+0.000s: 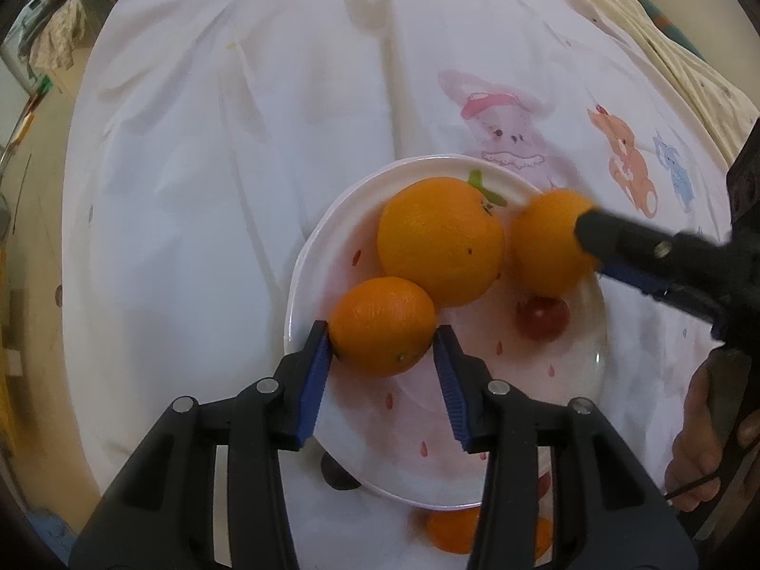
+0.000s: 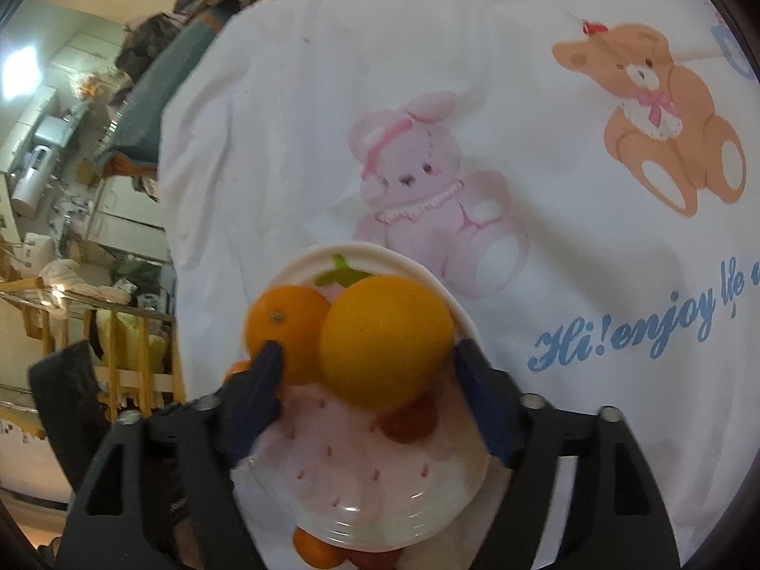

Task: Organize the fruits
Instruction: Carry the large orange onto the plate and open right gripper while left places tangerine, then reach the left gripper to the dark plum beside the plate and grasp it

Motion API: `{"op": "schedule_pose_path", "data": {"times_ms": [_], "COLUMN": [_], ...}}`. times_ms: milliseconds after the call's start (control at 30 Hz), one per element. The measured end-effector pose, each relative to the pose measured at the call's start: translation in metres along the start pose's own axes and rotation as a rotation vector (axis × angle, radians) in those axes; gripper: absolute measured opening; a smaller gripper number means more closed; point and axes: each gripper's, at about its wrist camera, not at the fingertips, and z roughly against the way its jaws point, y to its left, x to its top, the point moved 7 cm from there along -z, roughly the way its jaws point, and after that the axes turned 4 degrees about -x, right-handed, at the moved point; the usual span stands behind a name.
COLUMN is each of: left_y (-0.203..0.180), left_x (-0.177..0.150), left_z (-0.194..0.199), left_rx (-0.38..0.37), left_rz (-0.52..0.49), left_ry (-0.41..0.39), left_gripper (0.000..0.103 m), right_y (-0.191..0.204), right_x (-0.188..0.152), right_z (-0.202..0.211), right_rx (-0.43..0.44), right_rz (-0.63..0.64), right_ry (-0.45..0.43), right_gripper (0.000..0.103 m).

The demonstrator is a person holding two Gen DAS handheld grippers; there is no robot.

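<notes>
I see a white sheet [image 2: 475, 71] printed with a pink bunny [image 2: 427, 190] and a brown bear [image 2: 665, 118].

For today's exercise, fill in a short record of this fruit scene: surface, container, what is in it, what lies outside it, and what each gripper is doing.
surface: white cloth printed with cartoon bears
container: strawberry-print plate
in plate: large orange; small red fruit
outside plate: another orange, on the cloth by the near rim
left gripper: jaws closed on a small orange above the plate
right gripper: jaws around a second orange, contact blurred
</notes>
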Motion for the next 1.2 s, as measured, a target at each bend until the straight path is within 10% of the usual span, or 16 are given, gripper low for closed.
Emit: {"op": "schedule_pose_path", "data": {"times_ms": [167, 1200], "left_y": [-0.003, 0.018], "left_x": [0.001, -0.008], "left_z": [0.009, 0.076], "left_rx": [-0.007, 0.0], "left_rz": [0.0, 0.067], "left_ry": [-0.023, -0.165], "left_gripper": [0.083, 0.084], "right_y": [0.004, 0.017], "right_x": [0.0, -0.032], "right_z": [0.009, 0.061], "right_rx": [-0.006, -0.054], "right_rz": [0.033, 0.069], "right_ry": [-0.014, -0.047], "right_gripper": [0.083, 0.083]}}
